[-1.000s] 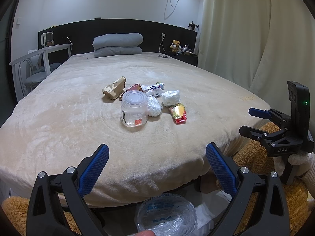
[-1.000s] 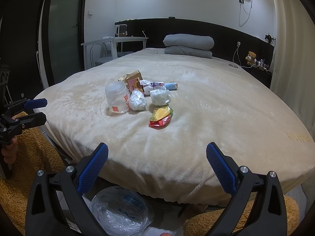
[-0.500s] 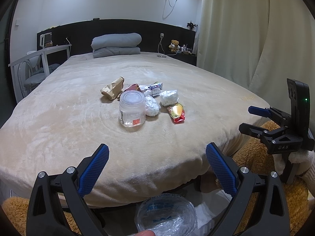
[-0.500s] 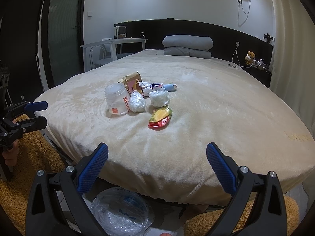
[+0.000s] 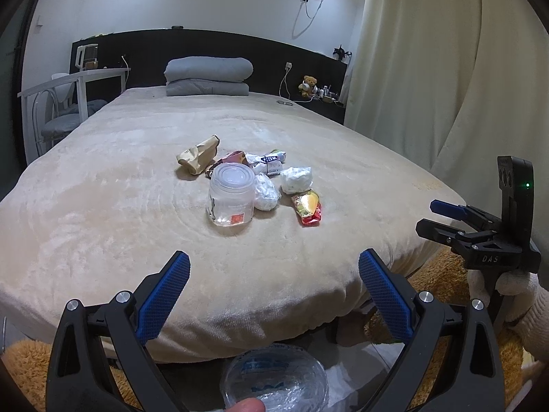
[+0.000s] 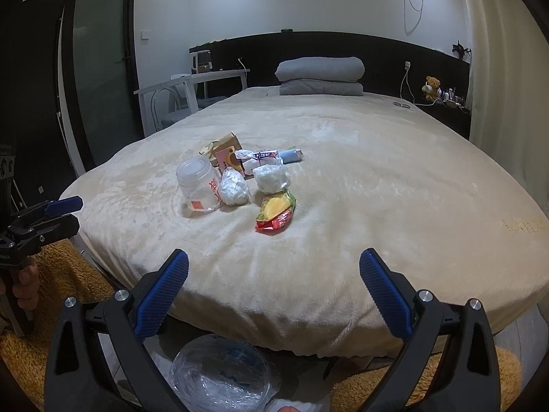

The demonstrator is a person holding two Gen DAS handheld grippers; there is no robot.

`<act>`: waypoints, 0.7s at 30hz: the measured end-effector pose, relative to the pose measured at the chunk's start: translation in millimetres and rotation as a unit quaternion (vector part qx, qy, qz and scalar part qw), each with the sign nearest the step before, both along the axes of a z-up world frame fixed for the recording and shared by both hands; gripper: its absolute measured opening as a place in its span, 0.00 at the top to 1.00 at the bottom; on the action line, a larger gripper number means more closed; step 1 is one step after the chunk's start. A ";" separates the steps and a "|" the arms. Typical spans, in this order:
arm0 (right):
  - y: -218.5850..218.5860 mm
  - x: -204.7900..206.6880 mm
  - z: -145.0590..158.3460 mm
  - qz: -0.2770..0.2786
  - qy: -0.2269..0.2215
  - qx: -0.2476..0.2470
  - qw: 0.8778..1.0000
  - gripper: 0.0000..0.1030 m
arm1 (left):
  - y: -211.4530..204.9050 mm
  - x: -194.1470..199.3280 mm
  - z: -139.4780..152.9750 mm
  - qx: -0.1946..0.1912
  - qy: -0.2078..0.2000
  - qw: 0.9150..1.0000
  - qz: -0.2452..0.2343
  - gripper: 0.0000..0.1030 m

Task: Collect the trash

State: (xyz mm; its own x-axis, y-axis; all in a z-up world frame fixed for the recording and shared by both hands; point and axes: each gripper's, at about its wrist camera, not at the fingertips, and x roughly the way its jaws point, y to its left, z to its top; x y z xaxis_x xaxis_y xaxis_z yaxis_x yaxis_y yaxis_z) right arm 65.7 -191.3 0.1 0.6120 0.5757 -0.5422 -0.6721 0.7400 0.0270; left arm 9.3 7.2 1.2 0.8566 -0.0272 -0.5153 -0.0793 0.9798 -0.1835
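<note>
Both pairs of fingers gape wide and grip nothing: the left gripper [image 5: 273, 276] and right gripper [image 6: 273, 274] hover off the foot of the bed [image 5: 103, 206]. Compared with a second ago, little has changed; the views have only crept slightly nearer, so collecting has not begun. All the trash sits clustered mid-bed: a clear jar [image 5: 231, 197], crumpled white wads [image 5: 296, 179] beside it, a red-yellow snack wrapper [image 6: 274, 210] and a brown paper bag [image 5: 199, 154]. A clear plastic bag [image 6: 219, 374] waits below, near the floor
</note>
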 end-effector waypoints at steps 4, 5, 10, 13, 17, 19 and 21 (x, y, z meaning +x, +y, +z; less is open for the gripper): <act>8.5 17.8 2.1 0.007 0.018 -0.002 1.000 0.04 | 9.7 16.9 -1.2 -0.021 0.017 1.000 -0.004 0.06; 12.0 23.2 2.5 0.008 0.019 -0.005 1.000 0.04 | 12.2 22.4 -1.7 -0.024 0.023 0.999 -0.004 0.06; 30.7 53.8 4.8 0.019 0.024 -0.017 0.999 0.04 | 25.1 44.9 -5.7 -0.039 0.048 0.998 -0.003 0.06; 43.5 70.3 6.3 0.028 0.027 -0.022 0.999 0.04 | 33.2 56.7 -7.9 -0.039 0.059 0.997 0.004 0.06; 62.7 92.2 4.9 0.043 0.037 -0.034 0.998 0.04 | 40.1 76.8 -8.6 -0.027 0.072 0.997 0.002 0.06; 72.1 102.7 2.1 0.053 0.045 -0.040 0.997 0.04 | 43.9 89.4 -10.1 -0.022 0.082 0.996 -0.003 0.06; 81.5 112.2 -1.9 0.063 0.052 -0.049 0.995 0.04 | 47.1 102.1 -12.6 -0.015 0.092 0.996 -0.008 0.06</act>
